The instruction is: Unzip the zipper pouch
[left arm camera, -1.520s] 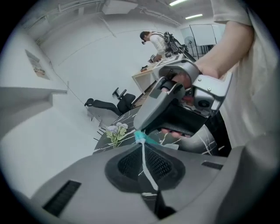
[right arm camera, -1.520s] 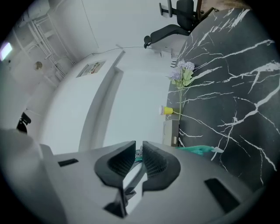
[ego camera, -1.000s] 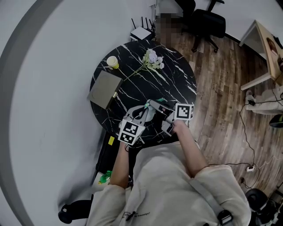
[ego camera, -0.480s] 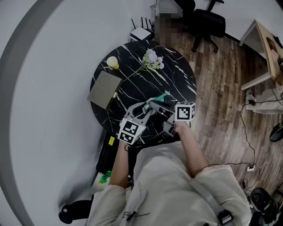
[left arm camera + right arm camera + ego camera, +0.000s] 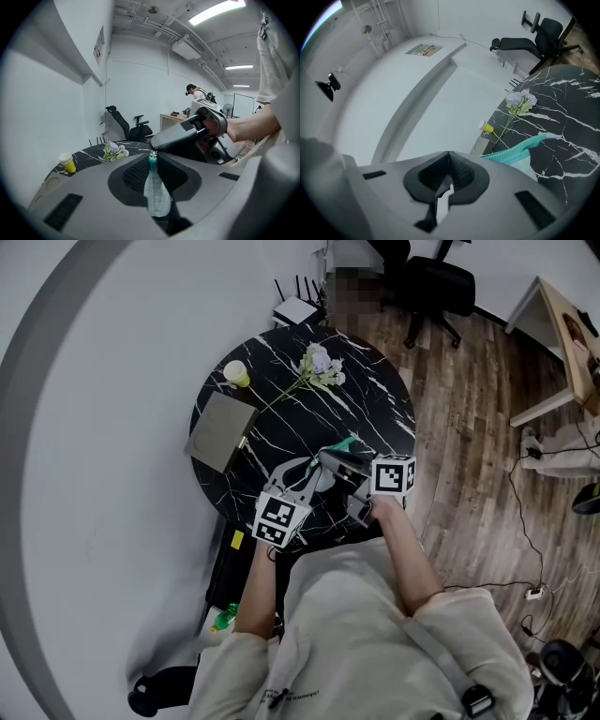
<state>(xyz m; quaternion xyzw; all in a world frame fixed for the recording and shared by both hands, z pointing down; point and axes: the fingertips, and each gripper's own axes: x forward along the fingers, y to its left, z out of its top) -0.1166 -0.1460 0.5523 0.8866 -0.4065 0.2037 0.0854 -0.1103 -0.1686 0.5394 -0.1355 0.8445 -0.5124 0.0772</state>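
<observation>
Zipper pouch [image 5: 156,194] is held between my two grippers, over the near part of the black marble table [image 5: 375,418]. I see the left gripper [image 5: 152,159] with jaws closed on the pale fabric end, the teal zipper end right at the tips. The right gripper [image 5: 447,157] has its jaws pressed together; I cannot tell if they pinch anything. The pouch's teal edge comes out beside it. Flowers [image 5: 319,362] and a yellow cup [image 5: 236,373] lie well apart.

Cream short-sleeved T-shirt [image 5: 347,615], small dark print [image 5: 281,697] on its front, dark strap [image 5: 441,662] across it, grey left gripper [image 5: 152,157] and right gripper [image 5: 448,154], black ribbed pads [image 5: 136,174] lining each claw, black-and-white marker cube [image 5: 281,518] behind each claw.
</observation>
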